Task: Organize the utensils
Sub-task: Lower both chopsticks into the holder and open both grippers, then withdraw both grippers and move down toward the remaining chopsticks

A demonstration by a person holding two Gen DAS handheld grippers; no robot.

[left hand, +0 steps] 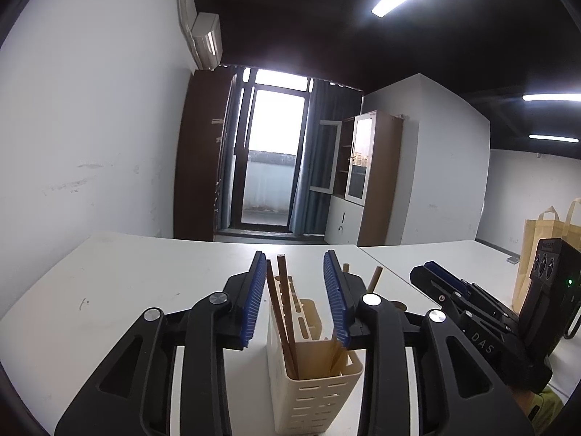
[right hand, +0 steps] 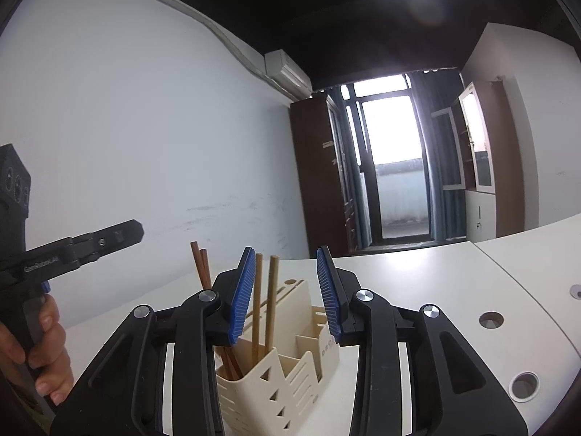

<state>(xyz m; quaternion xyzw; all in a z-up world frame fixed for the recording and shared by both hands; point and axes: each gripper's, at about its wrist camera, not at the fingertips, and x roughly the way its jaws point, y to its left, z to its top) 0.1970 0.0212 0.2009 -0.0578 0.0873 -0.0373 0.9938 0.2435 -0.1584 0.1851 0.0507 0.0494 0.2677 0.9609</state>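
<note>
A cream slotted utensil holder (left hand: 312, 388) stands on the white table (left hand: 127, 290), directly below my open left gripper (left hand: 296, 258). Brown wooden chopsticks (left hand: 283, 312) stand upright in it, their tops rising between the blue pads without being gripped. In the right wrist view the same holder (right hand: 287, 359) sits under my open right gripper (right hand: 285, 254), with two chopsticks (right hand: 264, 301) between its pads and two darker ones (right hand: 200, 265) left of it. The right gripper shows in the left wrist view (left hand: 428, 270); the left gripper shows in the right wrist view (right hand: 139, 230).
A beige tote bag (left hand: 544, 250) stands at the table's right end. Round cable holes (right hand: 490, 319) sit in the table to the right. A white wall (left hand: 90, 145) lies behind the table, with a balcony door (left hand: 272, 160) and a cabinet (left hand: 370, 160) beyond.
</note>
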